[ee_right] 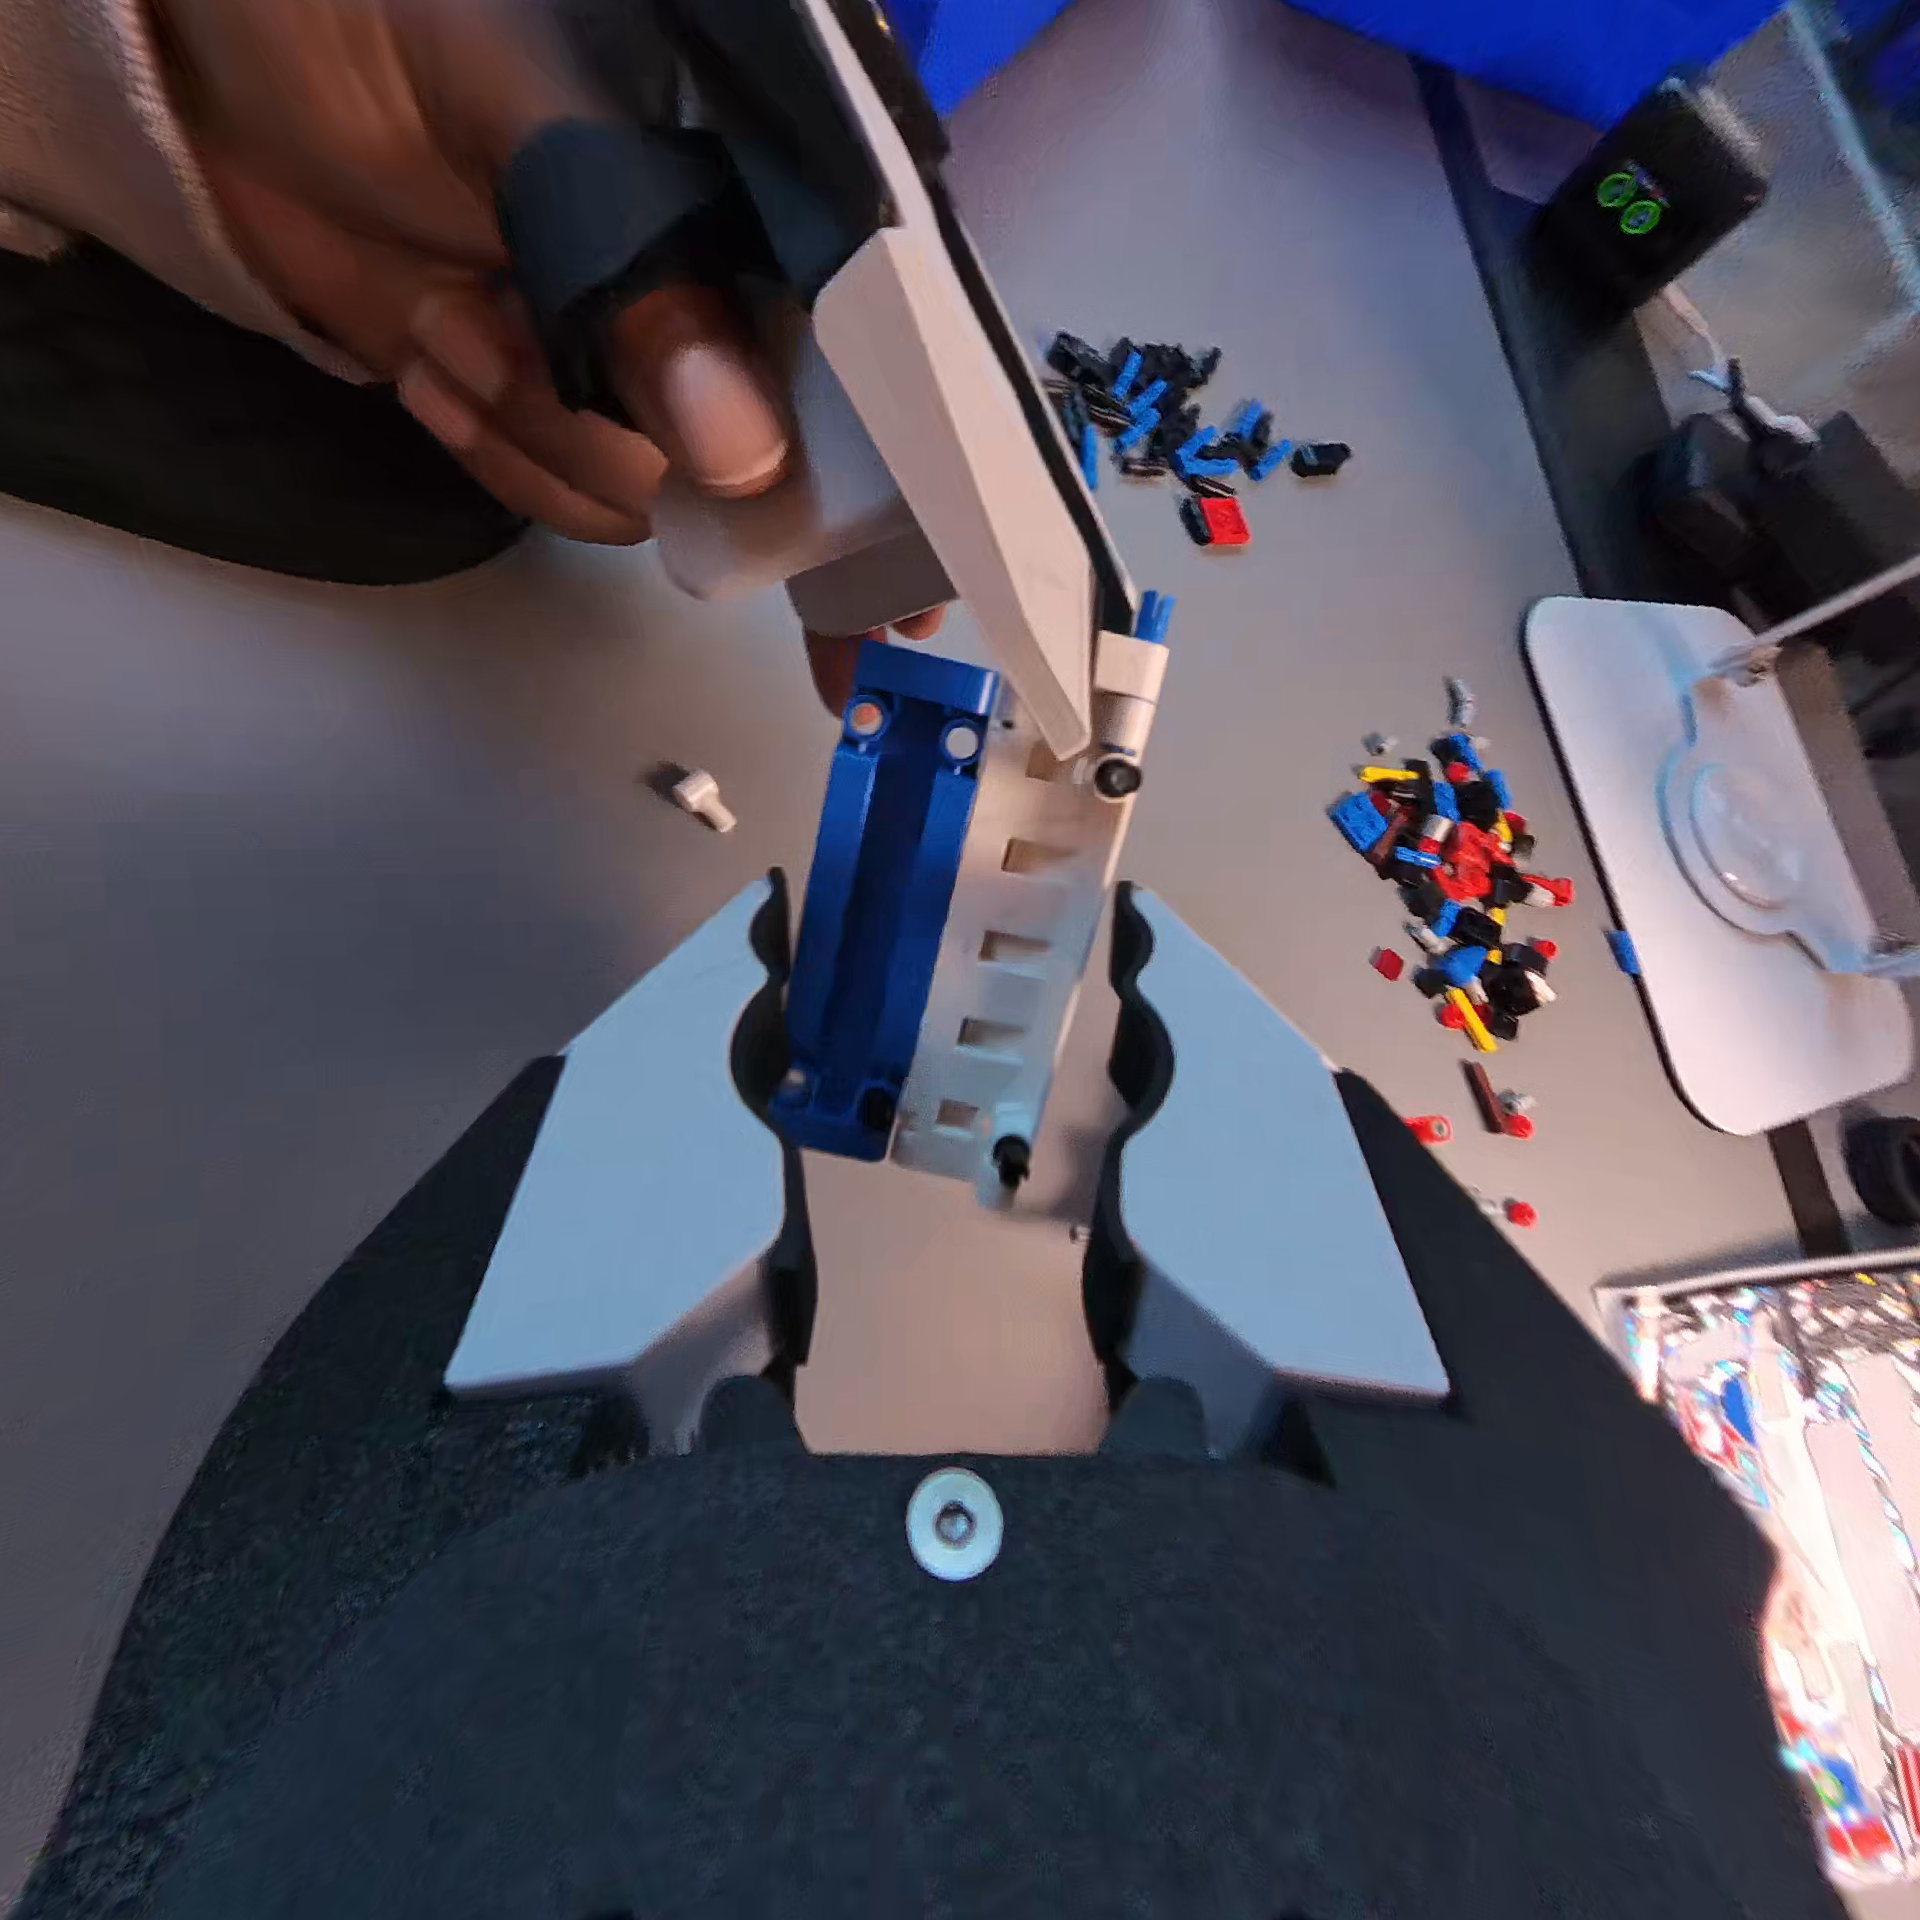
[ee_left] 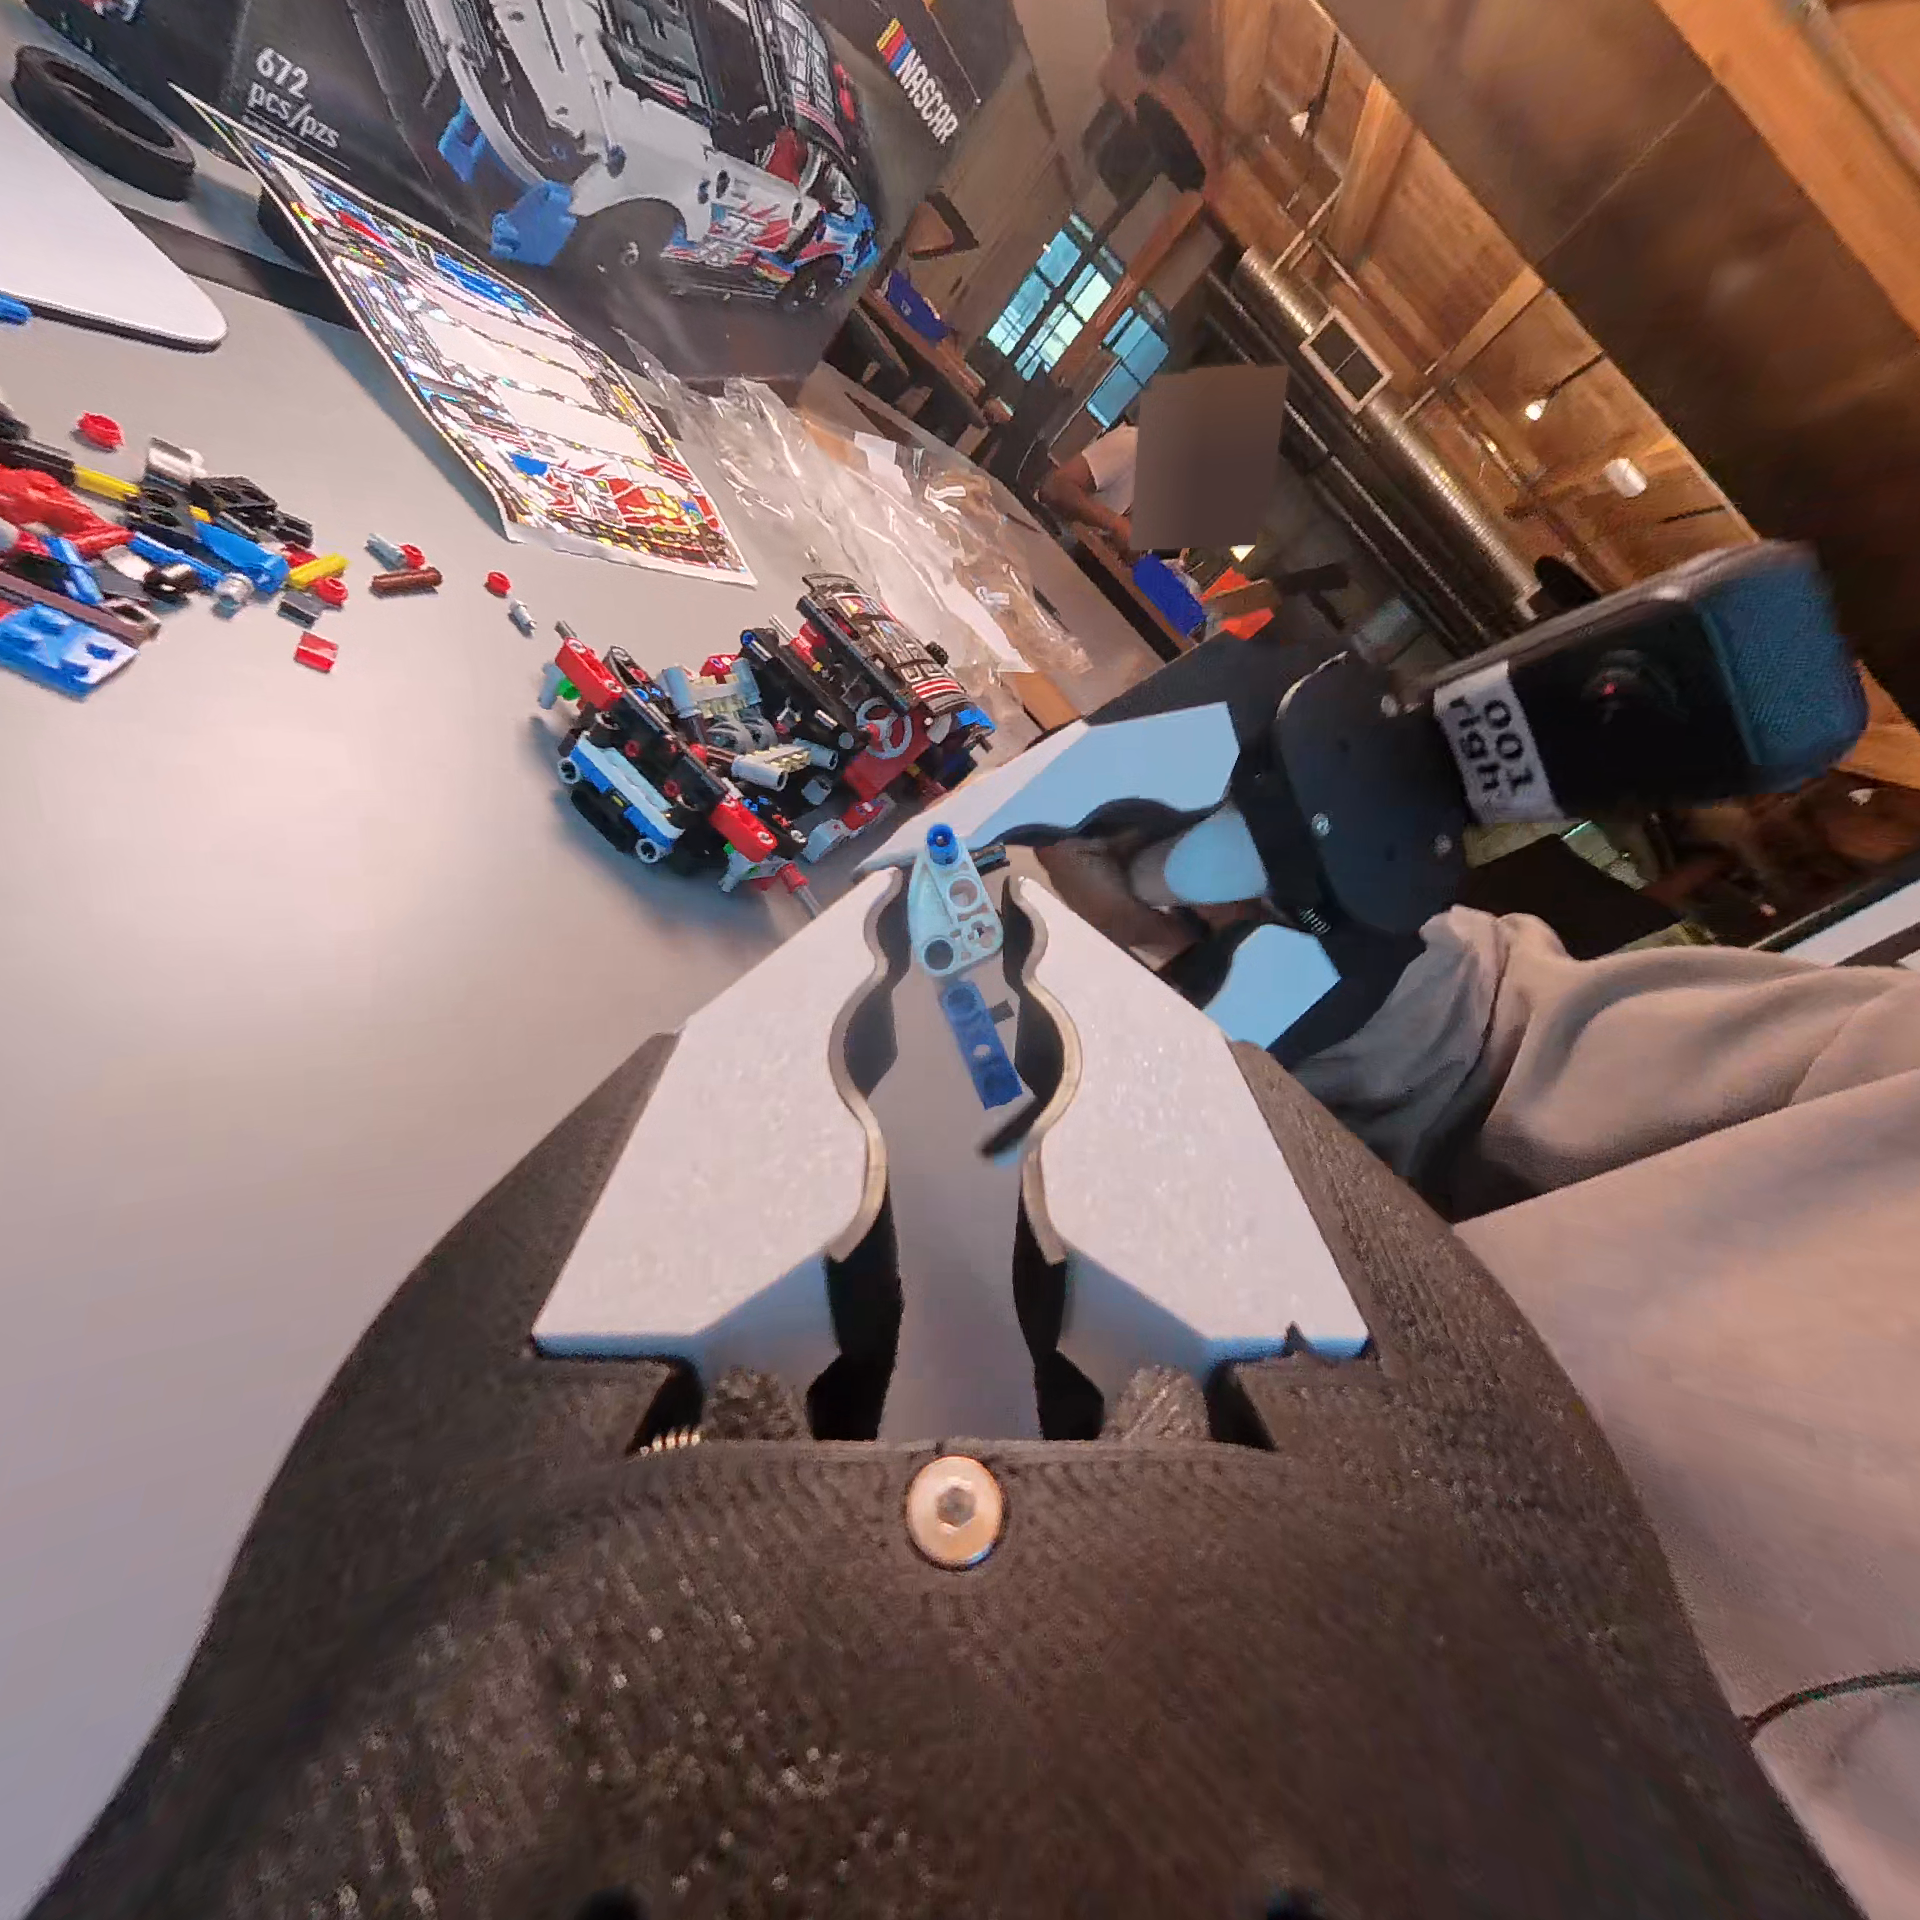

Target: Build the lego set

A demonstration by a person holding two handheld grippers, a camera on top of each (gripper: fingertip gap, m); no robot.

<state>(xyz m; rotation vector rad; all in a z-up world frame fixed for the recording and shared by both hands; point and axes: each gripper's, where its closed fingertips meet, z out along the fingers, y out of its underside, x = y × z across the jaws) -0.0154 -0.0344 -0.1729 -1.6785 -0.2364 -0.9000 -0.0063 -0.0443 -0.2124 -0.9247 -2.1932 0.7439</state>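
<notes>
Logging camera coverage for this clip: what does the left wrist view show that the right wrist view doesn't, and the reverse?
Left wrist only: the half-built car, the set's box, plastic bags.

Right wrist only: a black-and-blue piece pile, a lone grey pin.

Both: the blue-and-white subassembly held between the left gripper and right gripper, the mixed piece pile, the sticker sheet.

My left wrist camera sits just behind its claw (ee_left: 951, 883), rolled over, looking low across the bench (ee_left: 260, 883) toward the box (ee_left: 623, 156) and the room beyond. My right one looks steeply down past its claw (ee_right: 951, 894) at the bench (ee_right: 312, 831), close in. Both catch the blue-and-white piece (ee_right: 935, 935), each other's claw and the loose bricks (ee_left: 135, 540).
</notes>
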